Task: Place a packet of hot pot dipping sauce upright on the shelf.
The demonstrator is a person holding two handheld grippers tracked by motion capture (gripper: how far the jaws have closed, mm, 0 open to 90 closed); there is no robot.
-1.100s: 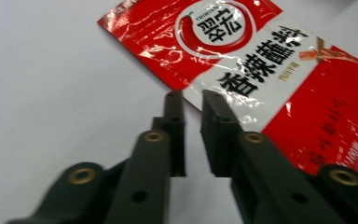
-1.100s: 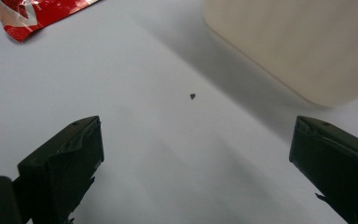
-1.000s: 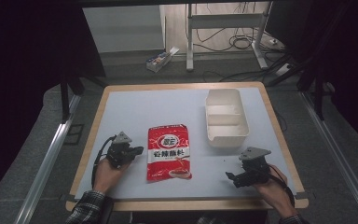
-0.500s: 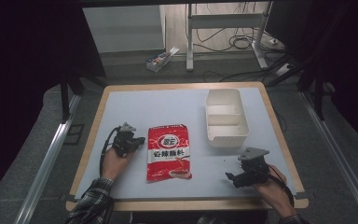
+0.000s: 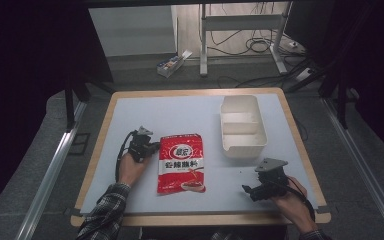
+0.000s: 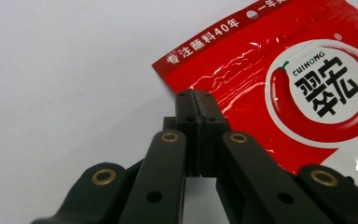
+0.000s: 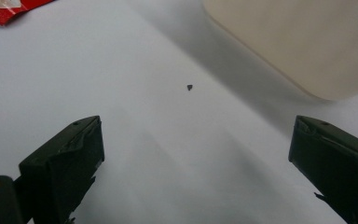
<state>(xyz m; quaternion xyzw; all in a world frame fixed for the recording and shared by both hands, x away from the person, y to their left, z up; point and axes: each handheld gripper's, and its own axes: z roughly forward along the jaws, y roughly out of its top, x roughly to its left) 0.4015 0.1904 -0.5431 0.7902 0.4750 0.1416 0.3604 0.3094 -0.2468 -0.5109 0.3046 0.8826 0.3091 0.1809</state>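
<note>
A red seasoning packet (image 5: 181,162) with white lettering lies flat near the middle of the table. My left gripper (image 5: 151,145) is shut, and its tips sit at the packet's upper left edge. In the left gripper view the two jaws are pressed together at the left gripper's tip (image 6: 195,94), right by the corner of the packet (image 6: 284,84), with nothing seen between them. My right gripper (image 5: 248,190) rests near the front right of the table. In its own view the right gripper (image 7: 196,140) is open over bare table.
A cream two-compartment container (image 5: 242,127) stands at the back right; its wall (image 7: 298,37) is just beyond the right gripper. A small dark speck (image 7: 189,87) lies on the white tabletop (image 5: 180,115). A corner of the packet (image 7: 9,9) lies far off to the left.
My left hand has moved away from the front edge and to the right, bringing its shut gripper up to the packet's upper left edge. The right hand has stayed put.
</note>
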